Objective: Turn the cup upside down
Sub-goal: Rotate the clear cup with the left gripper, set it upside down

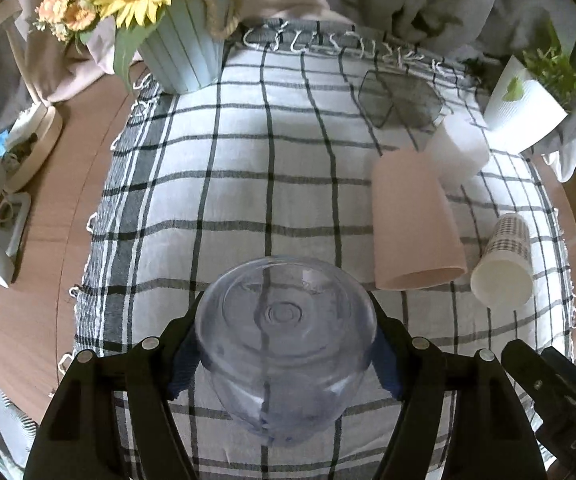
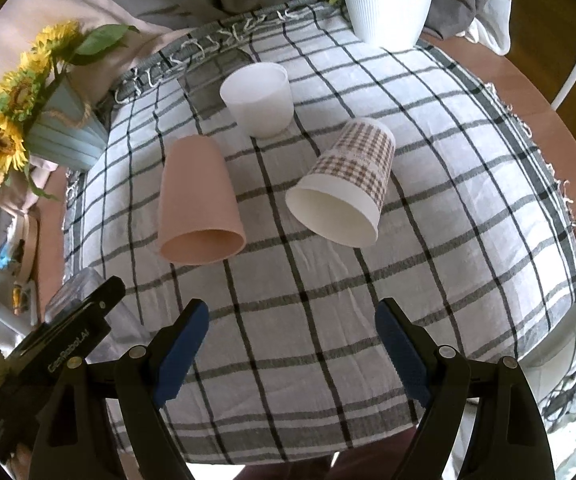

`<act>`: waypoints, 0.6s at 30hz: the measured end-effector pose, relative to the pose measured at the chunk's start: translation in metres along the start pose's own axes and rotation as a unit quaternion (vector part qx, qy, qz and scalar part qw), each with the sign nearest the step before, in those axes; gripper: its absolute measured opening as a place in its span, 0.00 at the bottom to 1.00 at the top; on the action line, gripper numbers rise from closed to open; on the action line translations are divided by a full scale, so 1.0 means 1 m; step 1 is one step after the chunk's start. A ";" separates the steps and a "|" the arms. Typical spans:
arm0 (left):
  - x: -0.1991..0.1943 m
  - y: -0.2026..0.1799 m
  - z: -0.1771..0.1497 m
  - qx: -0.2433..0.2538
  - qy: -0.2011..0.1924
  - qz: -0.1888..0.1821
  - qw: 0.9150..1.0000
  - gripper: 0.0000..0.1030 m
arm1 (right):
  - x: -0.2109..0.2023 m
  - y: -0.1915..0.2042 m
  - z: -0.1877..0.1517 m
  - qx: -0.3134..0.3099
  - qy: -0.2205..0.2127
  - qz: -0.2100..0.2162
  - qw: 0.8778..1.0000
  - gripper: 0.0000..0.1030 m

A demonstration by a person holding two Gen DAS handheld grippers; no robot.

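The left gripper [image 1: 285, 354] is clamped on the clear cup [image 1: 285, 344], base facing forward, above the checked cloth [image 1: 247, 184]. The right gripper [image 2: 292, 344] is spread wide, holding nothing. Beyond stand a pink cup [image 2: 199, 204], a plaid cup [image 2: 348, 184] and a white cup [image 2: 257, 98].

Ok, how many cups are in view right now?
4. Clear plastic cup held in the left gripper; pink cup left on the checked cloth, white translucent cup behind it, plaid paper cup tipped to the right.
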State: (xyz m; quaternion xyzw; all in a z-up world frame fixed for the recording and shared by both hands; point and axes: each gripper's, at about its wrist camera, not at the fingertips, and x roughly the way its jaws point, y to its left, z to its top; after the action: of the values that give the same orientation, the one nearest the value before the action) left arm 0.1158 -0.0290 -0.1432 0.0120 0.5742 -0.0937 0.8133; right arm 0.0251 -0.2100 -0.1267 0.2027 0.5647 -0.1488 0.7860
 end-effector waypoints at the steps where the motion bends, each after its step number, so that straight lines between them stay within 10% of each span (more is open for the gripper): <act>1: -0.003 0.000 -0.002 0.002 -0.001 0.000 1.000 0.69 | -0.001 0.000 0.000 -0.002 -0.001 0.001 1.000 0.83; 18: -0.021 -0.002 -0.039 0.005 0.010 -0.007 1.000 0.69 | -0.007 0.007 -0.011 -0.038 -0.001 -0.008 0.999 0.83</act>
State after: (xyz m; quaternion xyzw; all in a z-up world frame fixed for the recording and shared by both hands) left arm 0.0723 -0.0236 -0.1370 0.0136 0.5819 -0.1019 0.8067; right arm 0.0175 -0.1983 -0.1221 0.1681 0.5704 -0.1343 0.7927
